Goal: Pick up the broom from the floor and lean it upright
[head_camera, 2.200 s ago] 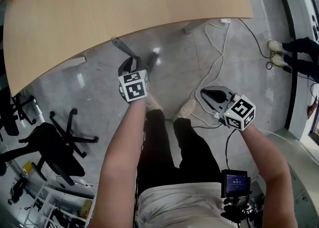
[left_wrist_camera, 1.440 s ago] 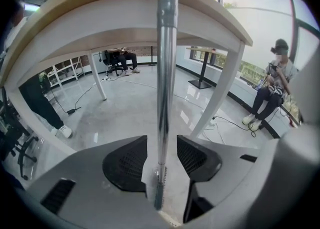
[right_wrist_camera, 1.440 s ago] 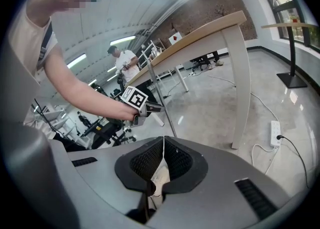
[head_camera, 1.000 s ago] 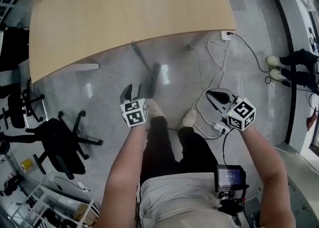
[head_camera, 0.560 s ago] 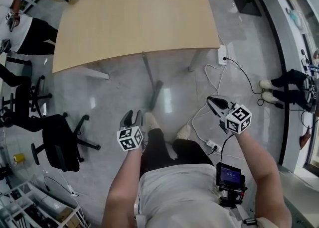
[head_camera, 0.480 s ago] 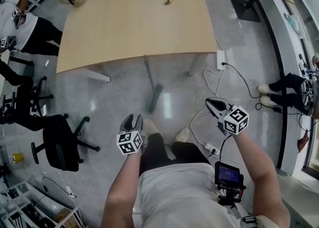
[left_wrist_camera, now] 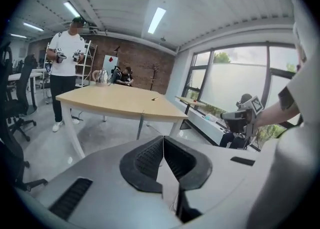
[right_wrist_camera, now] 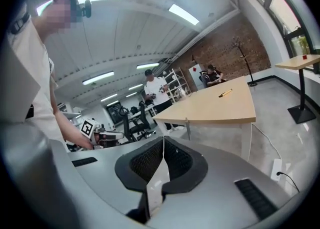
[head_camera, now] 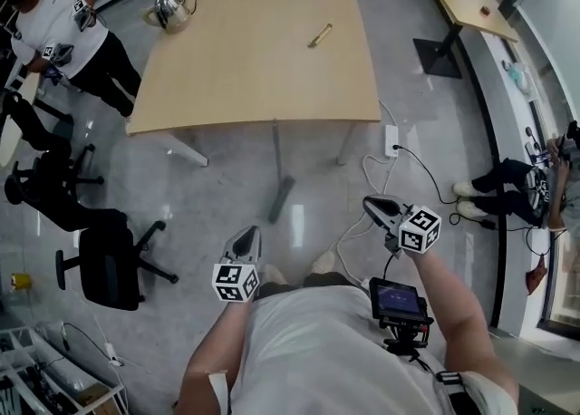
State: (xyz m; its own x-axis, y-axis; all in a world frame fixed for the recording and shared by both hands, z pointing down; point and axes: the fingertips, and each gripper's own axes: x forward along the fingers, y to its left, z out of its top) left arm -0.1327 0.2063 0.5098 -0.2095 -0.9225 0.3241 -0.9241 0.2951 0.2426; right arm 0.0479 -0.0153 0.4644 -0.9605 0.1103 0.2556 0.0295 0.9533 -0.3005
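Observation:
The broom (head_camera: 279, 178) leans against the front edge of the wooden table (head_camera: 245, 69), its dark head on the floor and its thin handle rising to the tabletop. It also shows as a thin pole under the table edge in the left gripper view (left_wrist_camera: 140, 126) and the right gripper view (right_wrist_camera: 188, 128). My left gripper (head_camera: 245, 243) hangs well short of the broom, its jaws shut with nothing between them (left_wrist_camera: 163, 139). My right gripper (head_camera: 375, 208) is to the right of the broom, also shut and empty (right_wrist_camera: 163, 139).
A black office chair (head_camera: 104, 264) stands at the left. White cables and a power strip (head_camera: 391, 141) lie on the floor right of the broom. A person (head_camera: 77, 28) stands at the table's far left, another sits at the right (head_camera: 507, 191). A kettle (head_camera: 169, 10) is on the table.
The left jaws, open in the earlier frames, have shut. Both grippers have drawn back and up from the broom, and the view has risen; the broom stays leaning on the table.

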